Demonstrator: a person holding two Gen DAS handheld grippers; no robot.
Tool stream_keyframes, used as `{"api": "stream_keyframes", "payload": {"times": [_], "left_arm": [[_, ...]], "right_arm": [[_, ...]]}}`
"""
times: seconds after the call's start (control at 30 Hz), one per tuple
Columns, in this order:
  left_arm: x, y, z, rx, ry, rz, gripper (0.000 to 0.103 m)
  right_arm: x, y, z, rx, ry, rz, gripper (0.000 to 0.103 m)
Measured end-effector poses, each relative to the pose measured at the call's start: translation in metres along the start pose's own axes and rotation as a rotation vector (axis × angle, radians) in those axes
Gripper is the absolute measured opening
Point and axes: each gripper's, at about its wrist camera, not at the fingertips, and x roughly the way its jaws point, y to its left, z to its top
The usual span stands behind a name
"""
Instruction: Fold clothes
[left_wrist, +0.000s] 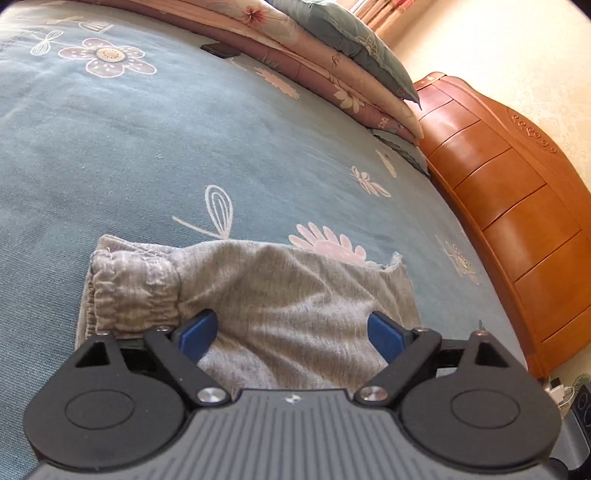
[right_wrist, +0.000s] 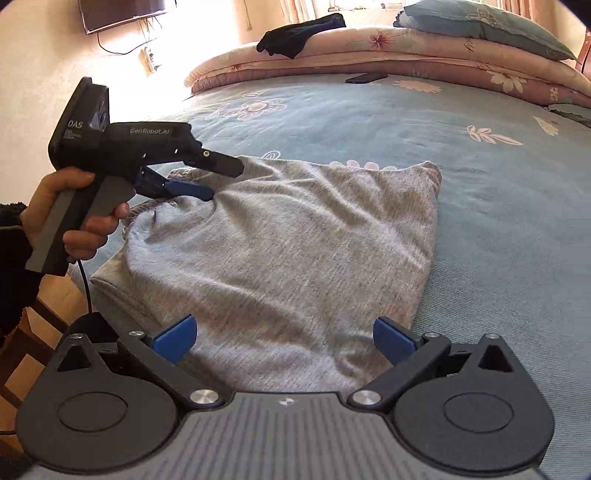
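Bedding fills both views: a blue-green bedspread (right_wrist: 480, 192) printed with pale flowers covers the bed, its far side piled with a rolled pink floral quilt (right_wrist: 369, 51) and a blue-green pillow (right_wrist: 487, 22). An orange wooden headboard (left_wrist: 509, 206) runs along the right in the left wrist view, its lower end cut off by the frame edge. A wall-mounted screen (right_wrist: 118, 11) is clipped at the top of the right wrist view, and glare from the window washes out the wall beside it.

On the near part of the bed lies the grey garment (right_wrist: 288, 251), roughly folded and creased, with a gathered elastic band (left_wrist: 133, 291) at its left end. Its nearest edge is hidden beneath both tool bodies, so what kind of garment it is stays uncertain; possibly trousers. A dark piece of clothing (right_wrist: 299, 33) is draped on the quilt, and a small flat dark thing, perhaps a phone (right_wrist: 365, 77), lies on the bedspread just before it.

The left hand-held gripper (right_wrist: 218, 177), gripped by a hand (right_wrist: 74, 214) in a dark sleeve, has its jaws spread above the cloth near the band, one blue pad (right_wrist: 192, 190) touching the fabric without pinching it. The right hand-held gripper (right_wrist: 284, 336) stands at its widest over the garment's near edge, nothing clamped.
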Motion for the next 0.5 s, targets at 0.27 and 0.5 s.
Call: {"api": "stream_keyframes", "payload": {"times": [0.27,0.5], "left_arm": [[-0.039,-0.044,-0.025,0.117,0.020,-0.024,0.093],[-0.053,-0.088,-0.075,0.341,0.066,-0.016,0.093]], "right_arm": [[0.010,-0.017,0.059,-0.088,-0.146,0.014,0.098],[0.066,-0.008,0.103,-0.130,-0.045,0.142,0.042]]}}
